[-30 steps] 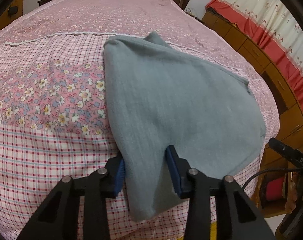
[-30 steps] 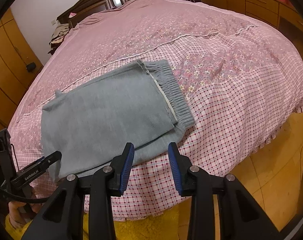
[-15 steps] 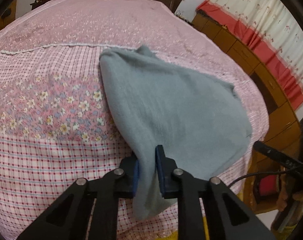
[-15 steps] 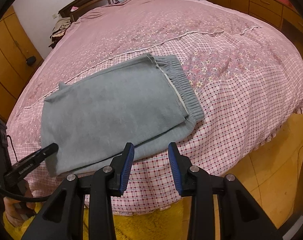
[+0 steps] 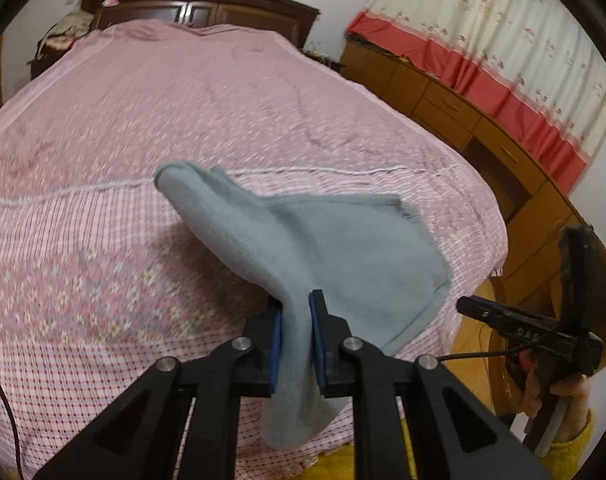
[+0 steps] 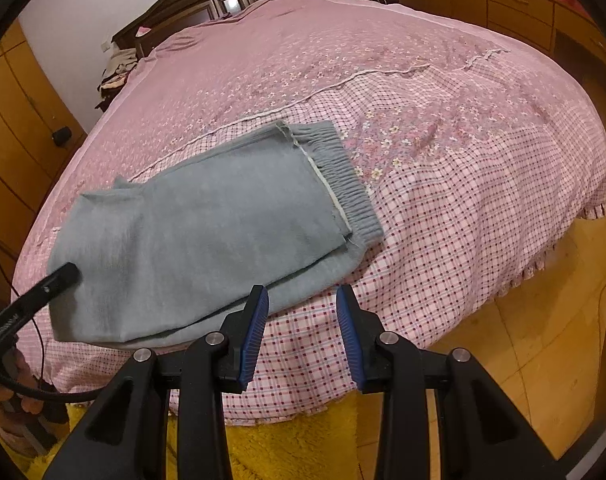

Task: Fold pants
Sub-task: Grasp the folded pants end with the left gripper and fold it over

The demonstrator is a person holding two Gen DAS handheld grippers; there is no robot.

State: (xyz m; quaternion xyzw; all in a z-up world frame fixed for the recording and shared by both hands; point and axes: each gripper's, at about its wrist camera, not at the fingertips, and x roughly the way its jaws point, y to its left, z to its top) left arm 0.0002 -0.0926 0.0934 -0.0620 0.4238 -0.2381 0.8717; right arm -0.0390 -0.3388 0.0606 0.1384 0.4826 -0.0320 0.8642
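Observation:
Grey folded pants [image 6: 207, 232] lie on the pink bed near its foot edge, elastic waistband [image 6: 343, 184] toward the right. My left gripper [image 5: 295, 320] is shut on the folded end of the pants [image 5: 335, 256] and holds that end lifted off the bed; a flap hangs below the jaws. The left gripper also shows in the right wrist view [image 6: 59, 280] at the pants' left end. My right gripper [image 6: 302, 320] is open and empty, just off the pants' near edge, above the bed's edge. It also shows at the right of the left wrist view [image 5: 515, 328].
The pink floral and checked bedspread [image 6: 443, 160] covers a large bed. A dark wooden headboard [image 5: 199, 4] stands at the far end. Wooden cabinets [image 5: 463, 116] and red-and-cream curtains line the right side. Wooden wardrobe doors [image 6: 11, 128] are at the left. Yellow rug [image 6: 295, 448] lies below.
My left gripper closed on the pants' folded end and raised it off the bed. The right gripper stayed open, drifting slightly along the near edge.

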